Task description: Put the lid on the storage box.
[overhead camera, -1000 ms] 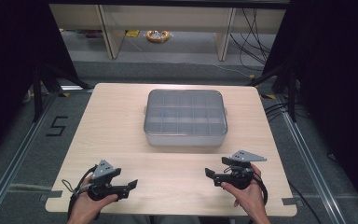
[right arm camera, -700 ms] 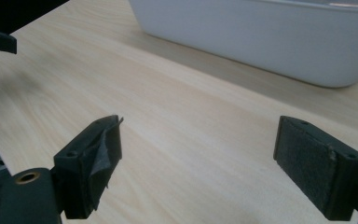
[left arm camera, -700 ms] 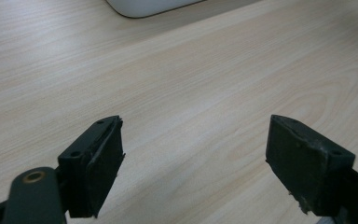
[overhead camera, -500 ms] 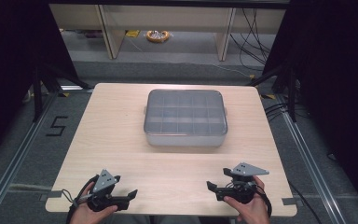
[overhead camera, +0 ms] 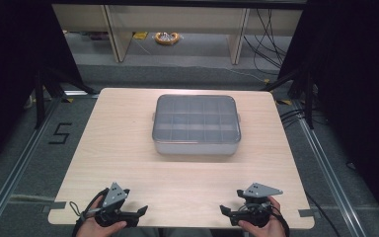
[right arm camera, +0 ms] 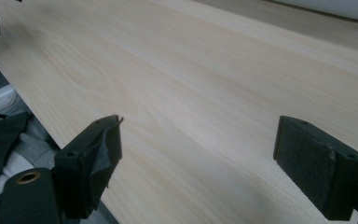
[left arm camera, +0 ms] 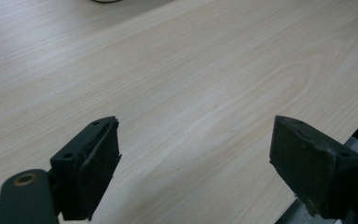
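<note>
Compartment box (overhead camera: 196,124): a grey, rectangular organiser with a translucent lid closed over a grid of dividers, standing flat on the far half of the wooden table (overhead camera: 128,148), roughly centred between the table's left and right edges. Small tabs project from its left and right ends. Contents of the compartments cannot be made out through the lid. Its pale lower edge also appears at the top of the right gripper view (right arm camera: 331,7).

Left gripper (overhead camera: 139,211): held in the person's left hand (overhead camera: 96,222) at the near left edge of the table, well apart from the box, jaws pointing toward the right gripper. A grey three-cornered plate (overhead camera: 115,193) sits on top. In the left gripper view (left arm camera: 193,172) the two black jaws stand wide apart with bare wood grain between them; nothing is grasped.

Right gripper (overhead camera: 224,211): held in the person's right hand (overhead camera: 266,224) at the near right edge of the table, also well apart from the box, jaws pointing toward the left gripper. It carries its own grey plate (overhead camera: 260,189). In the right gripper view (right arm camera: 198,161) the jaws are likewise spread wide, with nothing between them but tabletop.

Surroundings: floor marking "5" (overhead camera: 60,133) left of the table; a yellowish ring-shaped object (overhead camera: 167,37) on the floor beyond it; cables (overhead camera: 271,29) at far right.
</note>
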